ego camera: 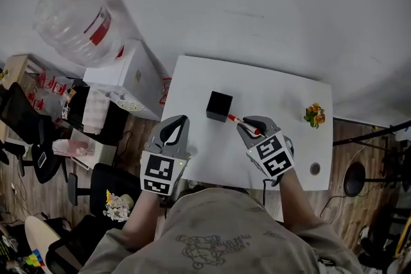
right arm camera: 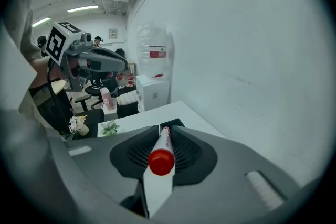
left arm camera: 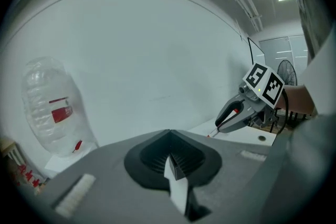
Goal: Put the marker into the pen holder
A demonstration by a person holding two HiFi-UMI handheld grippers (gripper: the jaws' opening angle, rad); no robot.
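Marker [ego camera: 243, 123]: held in the right gripper, red cap toward the hand, its far end pointed to about 10 o'clock and lying just beside the pen holder's near corner; contact cannot be judged.
Pen holder [ego camera: 219, 106]: a black cube set on the white table [ego camera: 282, 90], at 10 o'clock from the right gripper and not yet entered by the marker.
Right gripper [ego camera: 252, 128]: jaws are clamped on the marker, which is seen running down the groove between them in its own view.
Left gripper [ego camera: 173, 128]: jaws are pressed together with nothing between them; it is held over the table's near edge, at 7 o'clock from the pen holder.
Plant [ego camera: 314, 114]: placed at 3 o'clock from the pen holder, well apart.
Water bottle [ego camera: 77, 19]: seen at 10 o'clock, off the table.
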